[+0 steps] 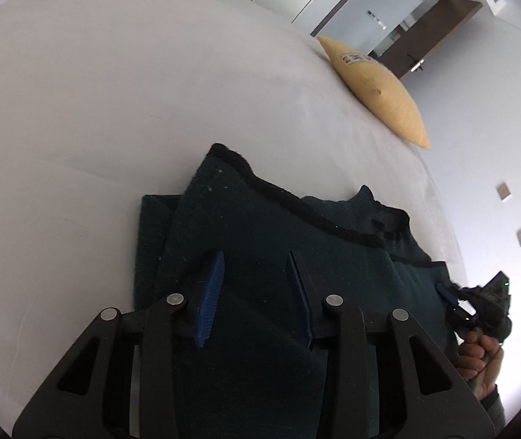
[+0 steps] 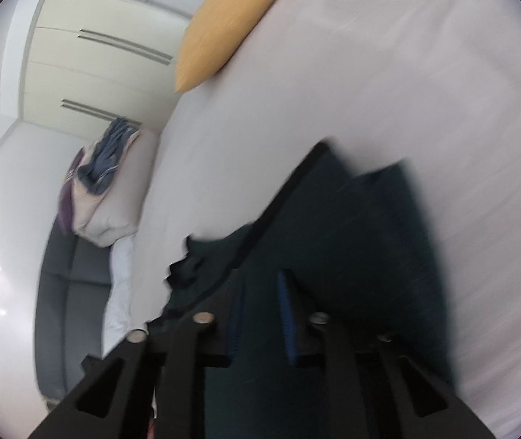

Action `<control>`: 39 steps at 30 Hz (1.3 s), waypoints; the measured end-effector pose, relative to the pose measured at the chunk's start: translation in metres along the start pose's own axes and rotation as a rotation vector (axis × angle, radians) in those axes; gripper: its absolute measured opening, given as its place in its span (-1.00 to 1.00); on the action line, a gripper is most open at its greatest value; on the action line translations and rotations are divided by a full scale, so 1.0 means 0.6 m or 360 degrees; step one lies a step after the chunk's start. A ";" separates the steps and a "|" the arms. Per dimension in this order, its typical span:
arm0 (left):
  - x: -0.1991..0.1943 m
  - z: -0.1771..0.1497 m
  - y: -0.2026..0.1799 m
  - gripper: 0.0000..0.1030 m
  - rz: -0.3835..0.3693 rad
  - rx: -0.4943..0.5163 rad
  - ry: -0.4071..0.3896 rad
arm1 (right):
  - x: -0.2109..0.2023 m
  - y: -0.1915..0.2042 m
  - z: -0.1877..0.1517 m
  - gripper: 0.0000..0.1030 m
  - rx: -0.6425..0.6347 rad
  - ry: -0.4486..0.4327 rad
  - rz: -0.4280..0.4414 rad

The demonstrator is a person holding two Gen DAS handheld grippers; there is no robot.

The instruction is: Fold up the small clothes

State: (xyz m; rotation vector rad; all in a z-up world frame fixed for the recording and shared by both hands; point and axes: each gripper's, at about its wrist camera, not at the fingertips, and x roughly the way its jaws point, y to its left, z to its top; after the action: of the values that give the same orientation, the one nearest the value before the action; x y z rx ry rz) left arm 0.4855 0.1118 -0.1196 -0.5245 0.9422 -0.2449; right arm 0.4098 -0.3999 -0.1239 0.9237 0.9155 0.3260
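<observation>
Dark teal knitted garment with black trim (image 1: 260, 226) spread flat on the white bedsheet (image 1: 114, 109), part folded so layers overlap at the left edge. Left gripper (image 1: 257, 292) parked just above the fabric, blue-padded fingers (image 1: 211, 292) spread apart and released, nothing between them. Right gripper (image 1: 454, 300) visible off at the garment's right edge from the left wrist camera, held by a bare hand (image 1: 480, 358). From its own blurry camera, right gripper (image 2: 260, 314) over the same dark cloth (image 2: 352, 237); looks like a gap between the pads, but honestly can't tell whether fabric is pinched or not. Mustard yellow cushion (image 1: 377, 87) lying near the bed's edge, well apart from the garment. Cream wardrobe doors with long metal handles (image 2: 96, 55) and a pile of bedding with a blue cloth on top (image 2: 107, 183) beyond the bed.
</observation>
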 end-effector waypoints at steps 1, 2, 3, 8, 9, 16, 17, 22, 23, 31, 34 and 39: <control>-0.002 0.002 0.005 -0.33 0.0000 0.0007 -0.0012 | -0.006 -0.008 0.004 -0.93 0.0004 -0.0028 -0.0035; -0.001 -0.001 0.002 -0.33 0.0020 0.0044 -0.0028 | -0.011 -0.016 0.008 -1.00 0.0011 -0.0044 -0.0056; -0.004 -0.002 0.001 -0.33 0.0044 0.0082 -0.0038 | -0.015 -0.023 0.015 -1.00 0.0035 -0.0071 -0.0055; -0.014 -0.017 -0.005 -0.33 0.0122 0.0229 -0.0087 | -0.041 -0.048 0.030 -1.00 0.0032 -0.0194 -0.0119; -0.016 -0.018 -0.001 -0.33 0.0116 0.0222 -0.0094 | -0.041 -0.056 0.032 -1.00 0.0059 -0.0190 -0.0092; -0.057 -0.043 0.022 -0.33 0.0147 0.0234 -0.0127 | -0.085 -0.039 0.031 -0.88 0.0016 -0.0291 -0.0184; -0.062 -0.047 0.025 -0.34 0.0156 0.0235 -0.0125 | -0.098 -0.034 0.027 -0.67 -0.0013 -0.0316 -0.0199; -0.085 -0.064 0.036 -0.34 0.0183 0.0228 -0.0139 | -0.126 0.021 -0.034 -0.53 -0.0161 -0.0229 0.0069; -0.088 -0.067 0.035 -0.33 0.0195 0.0229 -0.0144 | -0.119 0.033 -0.053 -0.50 -0.0197 -0.0167 0.0111; -0.104 -0.082 0.039 -0.33 0.0243 0.0225 -0.0146 | -0.028 0.032 -0.179 -0.49 -0.0289 0.0244 0.0155; -0.109 -0.086 0.043 -0.33 0.0240 0.0227 -0.0147 | -0.056 -0.012 -0.167 -0.60 -0.0191 0.0161 0.0191; -0.117 -0.093 0.049 -0.33 0.0240 0.0211 -0.0152 | -0.118 -0.063 -0.152 -0.61 -0.0080 -0.0009 0.0149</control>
State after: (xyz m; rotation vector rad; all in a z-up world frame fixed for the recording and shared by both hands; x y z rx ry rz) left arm 0.3991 0.1486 -0.1122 -0.3382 0.8612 -0.1438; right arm 0.2908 -0.4152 -0.1413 0.9225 0.8571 0.4243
